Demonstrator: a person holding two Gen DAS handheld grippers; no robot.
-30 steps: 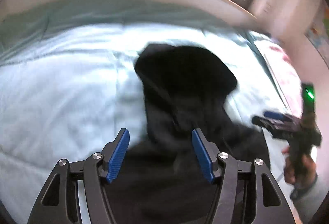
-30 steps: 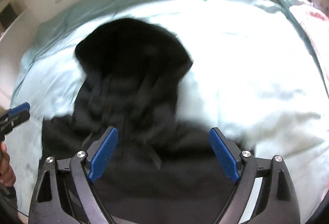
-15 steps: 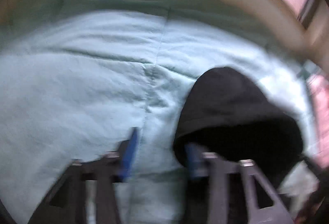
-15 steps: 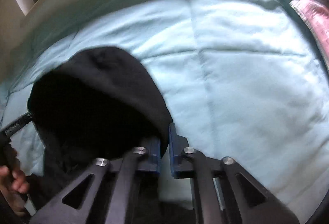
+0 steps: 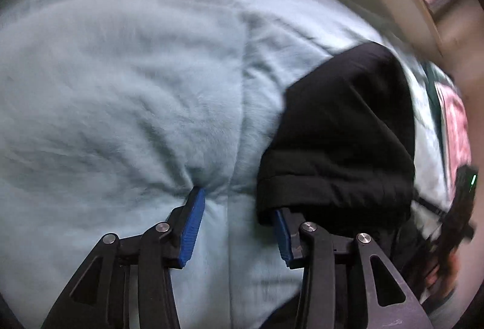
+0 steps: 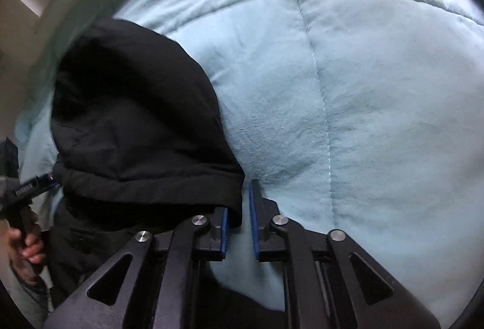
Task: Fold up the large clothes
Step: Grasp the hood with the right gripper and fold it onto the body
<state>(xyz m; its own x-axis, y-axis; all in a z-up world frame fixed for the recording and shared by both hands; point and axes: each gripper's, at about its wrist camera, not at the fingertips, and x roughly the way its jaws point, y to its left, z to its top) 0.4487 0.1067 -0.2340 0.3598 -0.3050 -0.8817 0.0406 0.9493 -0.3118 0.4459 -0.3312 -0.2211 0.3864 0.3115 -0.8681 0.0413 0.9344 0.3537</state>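
From the left wrist, I am holding the left gripper (image 5: 236, 223) wide over the bed (image 5: 121, 102), its right finger tucking under the black hooded jacket (image 5: 341, 141) hem.

From the right wrist, I am keeping the right gripper (image 6: 239, 220) narrowly parted at the soft, floppy hem corner; I'd pinch there. Open quilt is lying far and right.

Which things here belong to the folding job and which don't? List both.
Job:
black hooded garment
left gripper, open at the hood's edge
right gripper, nearly closed at the hood hem

Not part of it:
light blue quilt
pink patterned fabric
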